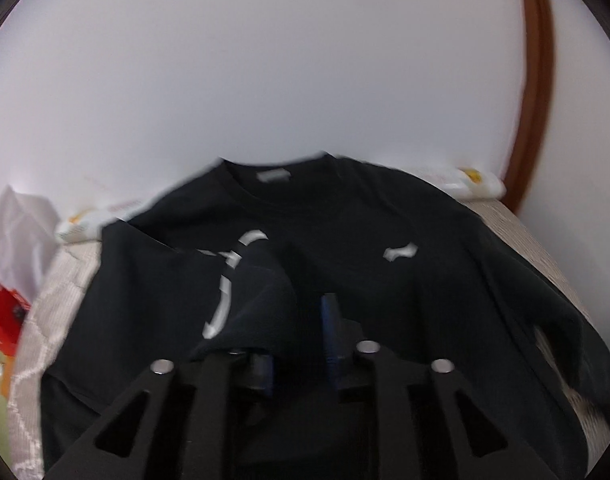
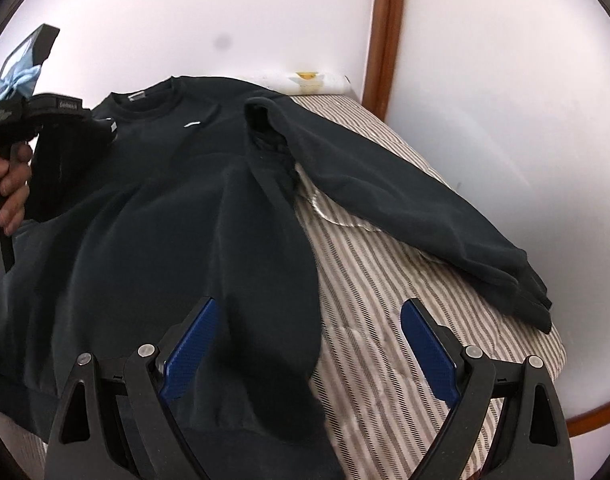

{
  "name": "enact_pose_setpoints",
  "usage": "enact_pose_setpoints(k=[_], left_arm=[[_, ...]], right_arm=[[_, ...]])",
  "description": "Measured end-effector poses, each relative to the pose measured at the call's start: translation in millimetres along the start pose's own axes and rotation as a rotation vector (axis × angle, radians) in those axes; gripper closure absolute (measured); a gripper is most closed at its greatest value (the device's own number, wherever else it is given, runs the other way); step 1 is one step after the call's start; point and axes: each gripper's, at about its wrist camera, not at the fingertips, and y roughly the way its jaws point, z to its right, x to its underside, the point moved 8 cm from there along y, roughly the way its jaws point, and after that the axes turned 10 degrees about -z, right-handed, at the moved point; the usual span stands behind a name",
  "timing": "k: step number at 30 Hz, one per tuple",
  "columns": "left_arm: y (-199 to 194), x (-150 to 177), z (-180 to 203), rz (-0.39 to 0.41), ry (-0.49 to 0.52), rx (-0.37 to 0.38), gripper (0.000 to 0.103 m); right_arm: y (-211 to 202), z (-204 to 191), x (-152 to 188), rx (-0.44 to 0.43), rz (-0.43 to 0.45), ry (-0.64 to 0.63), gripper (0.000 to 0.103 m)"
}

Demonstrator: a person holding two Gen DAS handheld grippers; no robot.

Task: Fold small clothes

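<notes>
A black long-sleeved sweatshirt point(image 2: 153, 200) with small white marks lies front up on a striped bed cover point(image 2: 377, 280). In the left wrist view my left gripper point(image 1: 297, 344) is shut on a fold of the sweatshirt's point(image 1: 345, 220) left sleeve and holds it over the chest. The left gripper also shows at the left of the right wrist view point(image 2: 65, 136), in a hand. My right gripper point(image 2: 309, 344) is open, low over the sweatshirt's right bottom edge. The other sleeve point(image 2: 405, 200) lies stretched out to the right.
A white wall and a brown wooden frame point(image 2: 389, 32) stand behind the bed. A white packet point(image 2: 309, 80) lies at the bed's far edge. A red box point(image 1: 1, 308) and white paper point(image 1: 17, 232) are at the left. The bed's right edge point(image 2: 561, 344) drops off.
</notes>
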Motion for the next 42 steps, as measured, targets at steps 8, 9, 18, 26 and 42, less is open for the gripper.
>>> enact_pose_setpoints(k=[8,9,18,26,42], left_arm=[[-72.4,29.6,-14.2,0.085,0.051,0.109,0.035],[-76.1,31.2,-27.7,0.088,0.037,0.094,0.033],[-48.8,66.9,-218.5,0.007,-0.191,-0.229,0.033],[15.7,95.5,-287.1,-0.129,-0.287,-0.274,0.033],[26.7,104.8,-287.9,-0.129,-0.327,-0.203,0.031]], right_arm=[[-20.5,-44.9,-20.0,-0.004,0.049,-0.099,0.012],[-24.2,-55.8,-25.2,-0.013,0.058,-0.120,0.012],[-25.0,-210.2,-77.1,-0.157,0.090,-0.385,0.012],[32.3,-344.3,-79.2,-0.255,-0.013,-0.571,0.012],[27.1,-146.5,-189.9,-0.141,0.132,-0.143,0.097]])
